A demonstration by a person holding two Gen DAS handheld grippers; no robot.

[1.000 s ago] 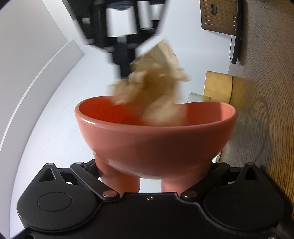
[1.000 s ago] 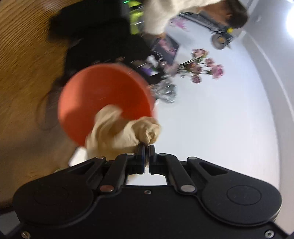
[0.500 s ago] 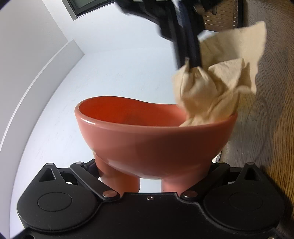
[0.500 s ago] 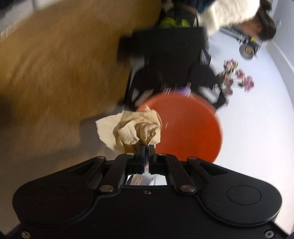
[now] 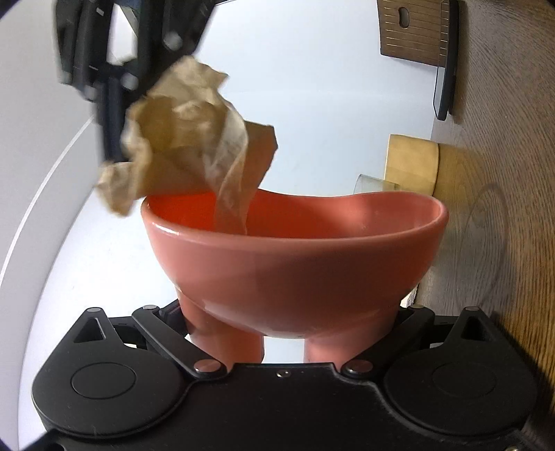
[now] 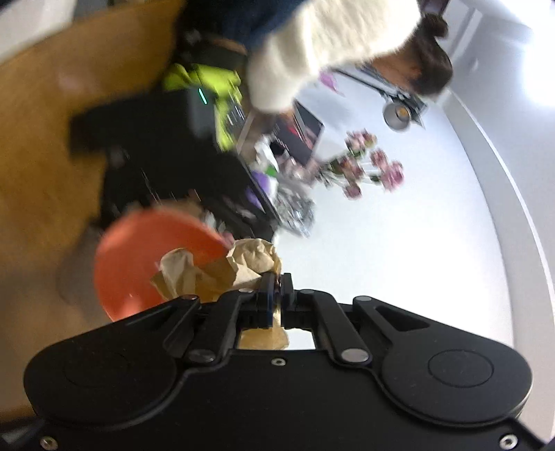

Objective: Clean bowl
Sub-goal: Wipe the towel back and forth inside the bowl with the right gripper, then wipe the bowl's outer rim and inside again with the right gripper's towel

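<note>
A coral-red bowl (image 5: 295,263) is held up close in the left wrist view, tilted, with my left gripper (image 5: 284,312) shut on its base. My right gripper (image 5: 114,86), blurred at the upper left, is shut on a crumpled brown paper towel (image 5: 187,138). The towel hangs over the bowl's left rim, and one corner trails down inside. In the right wrist view my right gripper (image 6: 277,281) pinches the same paper towel (image 6: 215,270) just right of the bowl (image 6: 138,256). Both are blurred by motion.
A wooden tabletop (image 5: 503,208) runs down the right side. On it are a pale wooden lid (image 5: 412,163), a glass rim (image 5: 371,182), a dark slatted board (image 5: 412,31) and a black flat device (image 5: 445,86). A person's white sleeve (image 6: 329,45) and pink flowers (image 6: 367,166) lie beyond.
The right gripper swept the paper towel from the middle of the bowl to its right rim, then across to the left rim. The bowl stayed still in the left gripper.
</note>
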